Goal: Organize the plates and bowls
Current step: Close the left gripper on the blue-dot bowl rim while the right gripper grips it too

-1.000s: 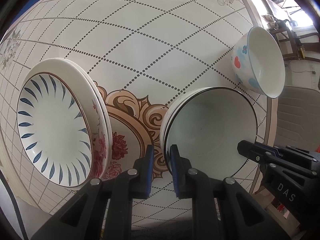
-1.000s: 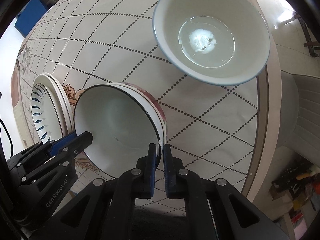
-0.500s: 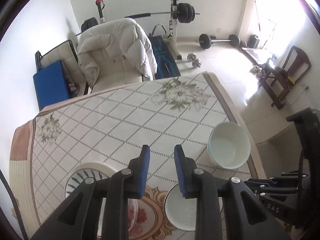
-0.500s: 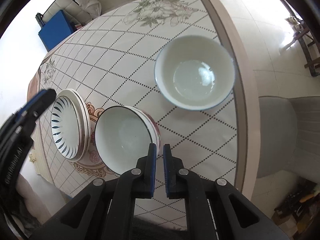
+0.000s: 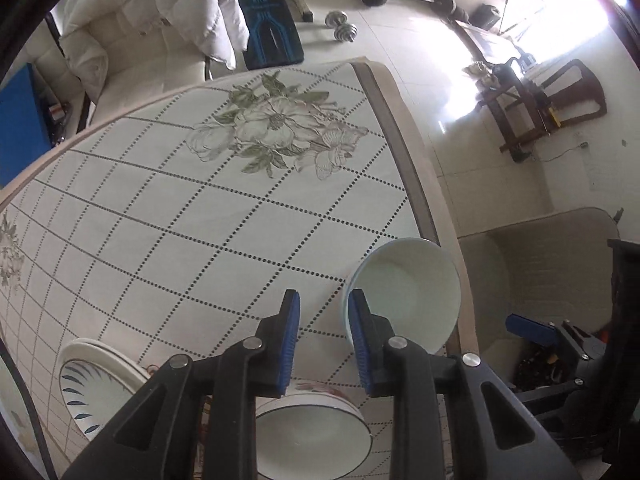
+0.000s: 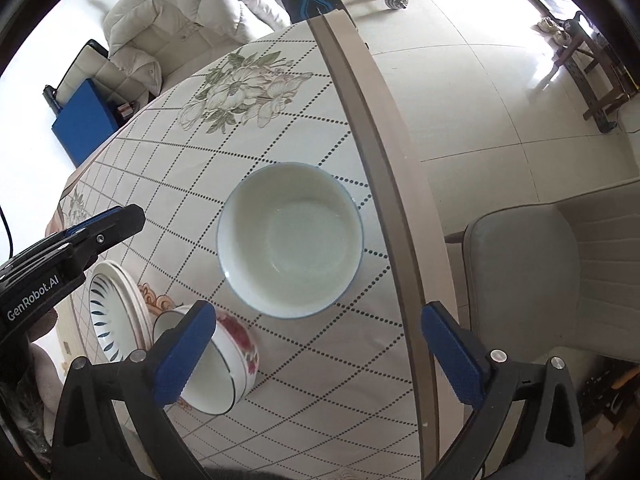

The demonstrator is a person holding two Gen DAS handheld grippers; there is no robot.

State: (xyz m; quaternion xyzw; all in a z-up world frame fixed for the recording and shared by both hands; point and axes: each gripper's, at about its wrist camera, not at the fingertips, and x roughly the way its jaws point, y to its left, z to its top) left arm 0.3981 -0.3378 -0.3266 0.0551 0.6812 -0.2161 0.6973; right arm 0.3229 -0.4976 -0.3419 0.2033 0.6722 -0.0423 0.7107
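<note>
Home-gym room with barbells on the floor, and our table (image 6: 304, 368) in a diamond-check cloth. Using the blue-rimmed bowl (image 6: 290, 240) as the landmark – it sits near the table's edge, a grey chair (image 6: 560, 272) just past that edge. On its other side is the flower-painted bowl stack (image 6: 232, 356), and beyond that the blue-petal plates (image 6: 110, 320). Our right gripper (image 6: 316, 346) is opening wide above the table with nothing in it; our left gripper (image 5: 324, 336) is only slightly apart – empty too.

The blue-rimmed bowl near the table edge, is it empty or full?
Empty: the blue-rimmed bowl stands upright on the tablecloth, its bare white inside showing.
</note>
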